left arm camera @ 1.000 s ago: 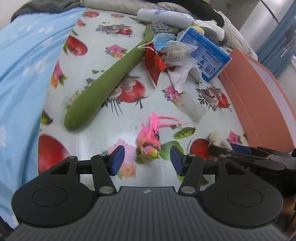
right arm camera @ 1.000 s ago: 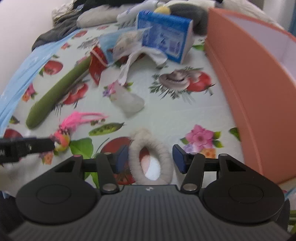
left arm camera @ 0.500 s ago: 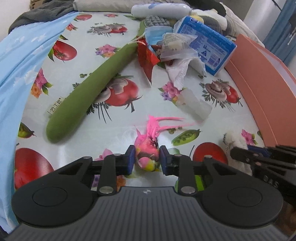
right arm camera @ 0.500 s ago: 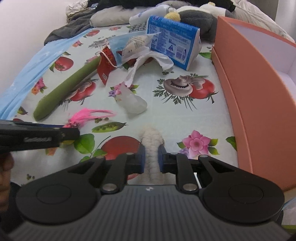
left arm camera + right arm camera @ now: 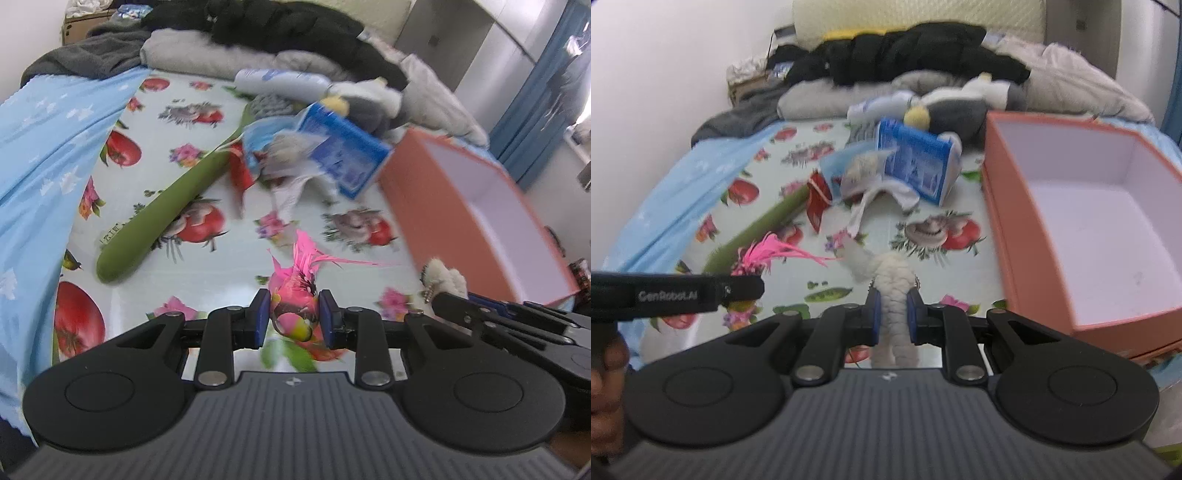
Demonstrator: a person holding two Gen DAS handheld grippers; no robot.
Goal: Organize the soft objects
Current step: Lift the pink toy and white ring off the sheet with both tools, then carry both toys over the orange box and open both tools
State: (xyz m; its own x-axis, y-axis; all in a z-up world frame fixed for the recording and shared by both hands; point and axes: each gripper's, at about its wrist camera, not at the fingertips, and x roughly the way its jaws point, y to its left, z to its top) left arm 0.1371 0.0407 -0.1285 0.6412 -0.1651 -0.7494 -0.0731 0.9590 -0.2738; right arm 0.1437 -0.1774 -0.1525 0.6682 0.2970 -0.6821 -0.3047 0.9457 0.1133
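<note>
My left gripper (image 5: pixel 294 321) is shut on a pink feathered bird toy (image 5: pixel 295 295), held above the fruit-print tablecloth (image 5: pixel 207 258). In the right wrist view the bird toy's pink feathers (image 5: pixel 768 254) stick up behind the left gripper's finger. My right gripper (image 5: pixel 891 317) is shut on a white fluffy ring (image 5: pixel 894 291), squeezed flat between the blue pads and lifted off the cloth. The ring (image 5: pixel 445 275) also shows at the right of the left wrist view. An open orange box (image 5: pixel 1027 236) with a pale inside stands to the right.
A long green plush (image 5: pixel 166 210) lies on the cloth at the left. A heap at the back holds a blue-and-white pack (image 5: pixel 916 162), a red packet (image 5: pixel 817 197), white cloth, a lotion bottle (image 5: pixel 280 81) and a grey plush. Dark and grey clothes pile behind. A person's hand (image 5: pixel 605 365) shows at lower left.
Both grippers closed, the left on the pink bird toy and the right on the fluffy ring. Both then rose off the cloth with their toys, bringing the orange box's inside into view.
</note>
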